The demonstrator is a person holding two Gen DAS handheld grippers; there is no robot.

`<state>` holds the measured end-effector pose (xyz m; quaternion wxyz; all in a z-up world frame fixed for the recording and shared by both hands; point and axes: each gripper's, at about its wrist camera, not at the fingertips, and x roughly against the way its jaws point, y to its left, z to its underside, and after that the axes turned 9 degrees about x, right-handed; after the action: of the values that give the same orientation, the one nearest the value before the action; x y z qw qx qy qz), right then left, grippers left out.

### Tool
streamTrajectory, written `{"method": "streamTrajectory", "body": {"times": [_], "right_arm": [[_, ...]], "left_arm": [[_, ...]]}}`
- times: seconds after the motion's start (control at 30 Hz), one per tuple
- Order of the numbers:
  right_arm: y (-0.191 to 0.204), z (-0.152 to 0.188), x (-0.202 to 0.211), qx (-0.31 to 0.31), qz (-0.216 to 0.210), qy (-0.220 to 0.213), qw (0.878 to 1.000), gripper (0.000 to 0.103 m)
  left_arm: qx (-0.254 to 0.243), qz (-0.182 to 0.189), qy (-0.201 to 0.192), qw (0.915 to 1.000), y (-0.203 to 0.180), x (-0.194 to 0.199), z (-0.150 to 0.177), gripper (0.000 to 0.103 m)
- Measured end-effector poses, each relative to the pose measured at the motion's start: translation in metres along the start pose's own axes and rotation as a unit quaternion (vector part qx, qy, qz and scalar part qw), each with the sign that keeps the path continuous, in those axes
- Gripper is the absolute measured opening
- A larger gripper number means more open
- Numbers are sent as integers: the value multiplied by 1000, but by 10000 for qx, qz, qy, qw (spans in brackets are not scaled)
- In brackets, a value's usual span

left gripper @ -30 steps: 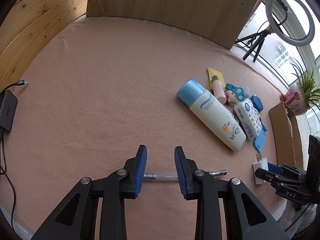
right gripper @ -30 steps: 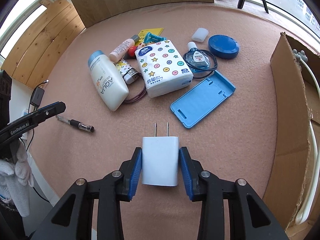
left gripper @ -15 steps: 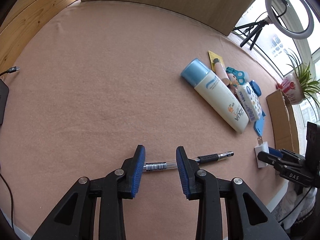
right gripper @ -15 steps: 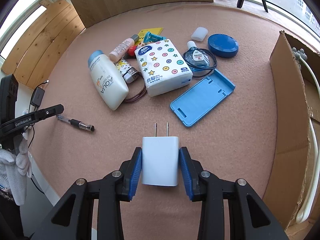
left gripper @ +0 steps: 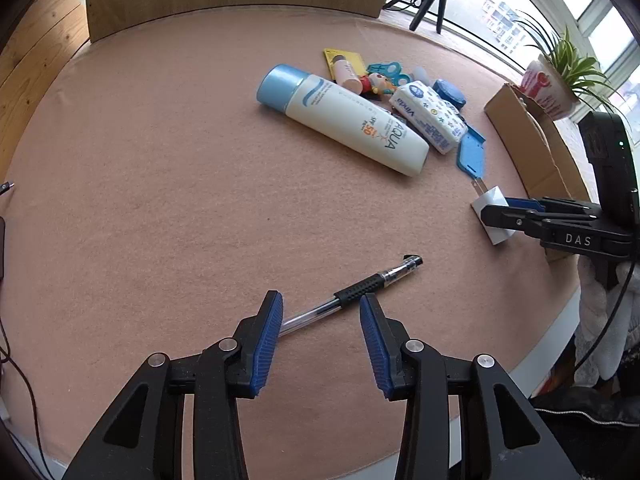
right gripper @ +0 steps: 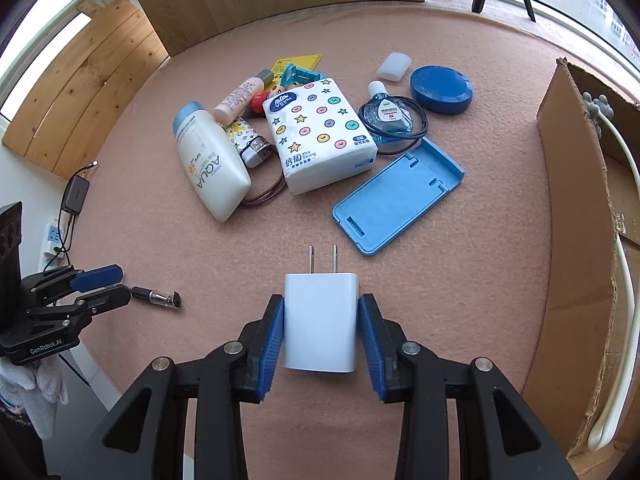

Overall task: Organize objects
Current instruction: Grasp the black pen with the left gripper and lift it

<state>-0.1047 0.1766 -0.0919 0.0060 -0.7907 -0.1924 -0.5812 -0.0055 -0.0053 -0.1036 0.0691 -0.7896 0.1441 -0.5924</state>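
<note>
Pink felt mat open left, pen nr front edge

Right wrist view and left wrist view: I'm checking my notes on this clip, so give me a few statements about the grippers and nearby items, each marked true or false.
1. The right gripper grips a white charger. True.
2. The charger's prongs point toward the camera. False: they point away, toward the blue case.
3. The pen lies on the pink mat. True.
4. The left gripper is clamped on the pen. False: its jaws are opening, and the pads stand clear of the pen lying between them.
</note>
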Motion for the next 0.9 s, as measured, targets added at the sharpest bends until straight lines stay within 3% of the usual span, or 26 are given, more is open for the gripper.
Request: {"method": "streamTrajectory", "body": {"times": [0.17,0.33,0.5,0.77,0.9], "right_arm": [[-1,1,1,-45,-26,-17,10000,34],[-3,3,1,-57,-10,-23,10000,34],[-3,5,3,-99,21,-32,9999,34],[4,8,7,-160,89,-40,9998,34],[8,8,9,-158,124,-34,9998,34]], "left_arm": [[-595,-240,118,9979,-17,-1,0,50],[-643,-599,210,9959,-10,-14,-4,49],[-269,-324,96,9991,2,-10,-8,28],[648,-53,-203,9977,17,-2,-15,9],[254,-82,-151,9995,8,2,-9,8]]}}
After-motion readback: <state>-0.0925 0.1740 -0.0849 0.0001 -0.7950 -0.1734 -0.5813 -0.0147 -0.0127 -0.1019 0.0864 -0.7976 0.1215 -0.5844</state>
